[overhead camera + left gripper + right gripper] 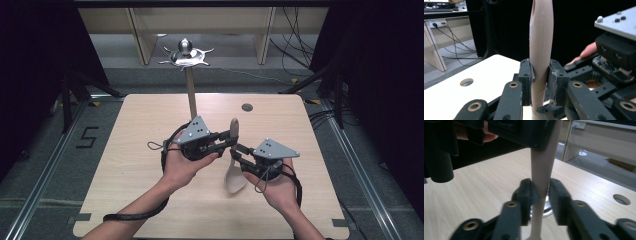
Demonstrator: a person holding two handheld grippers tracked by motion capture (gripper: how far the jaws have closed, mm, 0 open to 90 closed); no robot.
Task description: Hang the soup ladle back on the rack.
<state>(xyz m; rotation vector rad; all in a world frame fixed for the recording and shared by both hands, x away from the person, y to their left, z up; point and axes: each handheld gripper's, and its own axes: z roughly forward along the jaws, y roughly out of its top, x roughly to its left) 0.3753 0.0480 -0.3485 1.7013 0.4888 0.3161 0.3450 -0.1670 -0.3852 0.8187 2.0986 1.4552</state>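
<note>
Above the table, left gripper [540,75] jaws clamped on spoon [541,45] handle, right gripper [540,192] jaws loosely around it, gap showing.

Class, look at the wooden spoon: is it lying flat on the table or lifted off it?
Lifted: the left gripper clamps the wooden spoon by its handle.

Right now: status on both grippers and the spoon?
Left gripper shut on wooden spoon handle. Right gripper open around the handle, one side with a gap. Nothing in the way.
</note>
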